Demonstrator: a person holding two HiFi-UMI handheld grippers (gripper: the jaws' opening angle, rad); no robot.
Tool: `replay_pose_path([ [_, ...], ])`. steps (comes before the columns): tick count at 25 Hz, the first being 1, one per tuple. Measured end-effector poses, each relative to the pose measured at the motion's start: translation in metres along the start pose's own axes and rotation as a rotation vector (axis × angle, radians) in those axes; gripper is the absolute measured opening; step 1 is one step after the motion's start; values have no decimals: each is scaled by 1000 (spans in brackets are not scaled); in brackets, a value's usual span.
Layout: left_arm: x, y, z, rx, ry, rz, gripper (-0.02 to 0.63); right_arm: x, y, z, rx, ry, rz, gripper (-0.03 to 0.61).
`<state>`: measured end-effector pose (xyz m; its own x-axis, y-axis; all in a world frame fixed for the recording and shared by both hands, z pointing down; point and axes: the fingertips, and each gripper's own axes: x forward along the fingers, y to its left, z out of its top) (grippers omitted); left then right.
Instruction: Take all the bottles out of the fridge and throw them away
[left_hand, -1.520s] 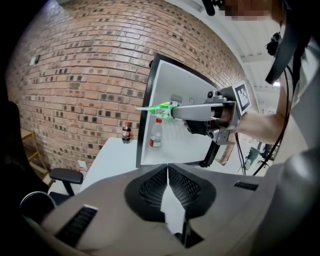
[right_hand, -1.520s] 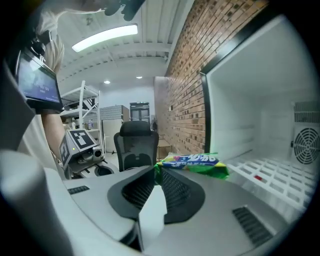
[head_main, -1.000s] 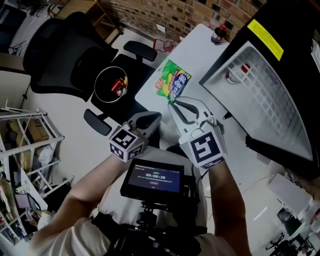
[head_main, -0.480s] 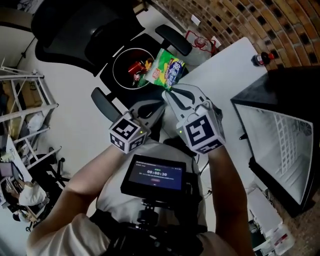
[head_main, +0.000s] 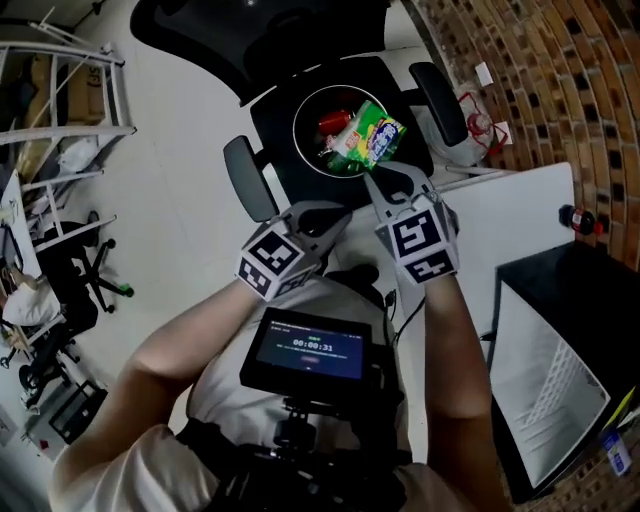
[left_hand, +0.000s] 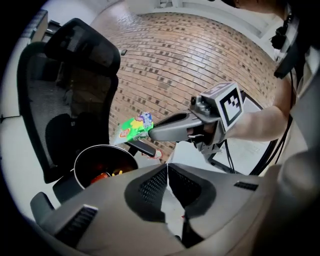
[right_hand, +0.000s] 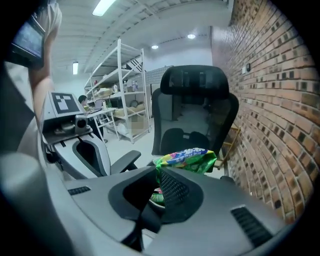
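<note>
My right gripper is shut on a corner of a green snack bag. It holds the bag over a round black bin that stands on the seat of a black office chair. In the right gripper view the bag sticks out past the closed jaws of my right gripper. The left gripper is shut and empty, just left of the right one. From the left gripper view, the bag hangs above the bin, which holds red and yellow items. A dark bottle stands on the white desk.
The open black fridge is at the lower right, beside the white desk. A brick wall runs along the right. The chair's armrests flank the bin. Metal shelving stands at the far left.
The view has swung away from the fridge and desk toward the chair. Both grippers moved that way, and the snack bag went from over the desk to over the bin.
</note>
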<state>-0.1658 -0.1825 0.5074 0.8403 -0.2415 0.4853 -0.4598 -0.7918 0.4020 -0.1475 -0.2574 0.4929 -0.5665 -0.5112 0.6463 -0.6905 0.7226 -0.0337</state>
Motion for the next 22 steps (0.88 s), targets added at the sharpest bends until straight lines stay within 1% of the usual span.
replay_pose_path([
  [5, 2, 23, -6, -46, -13, 57, 17, 55, -7, -30, 44, 85, 58, 25],
  [10, -2, 42, -10, -85, -23, 86, 17, 111, 0, -38, 49, 165, 137, 26],
  [13, -7, 53, -15, -110, -27, 115, 17, 143, 1, -47, 17, 239, 180, 26],
  [17, -14, 73, -21, -145, -35, 158, 17, 180, -3, -56, 9, 326, 217, 26],
  [20, -18, 83, -23, -170, -43, 185, 17, 202, -3, -80, 2, 429, 249, 26],
  [22, -20, 86, -24, -186, -49, 194, 17, 212, -4, -97, 36, 490, 258, 26],
])
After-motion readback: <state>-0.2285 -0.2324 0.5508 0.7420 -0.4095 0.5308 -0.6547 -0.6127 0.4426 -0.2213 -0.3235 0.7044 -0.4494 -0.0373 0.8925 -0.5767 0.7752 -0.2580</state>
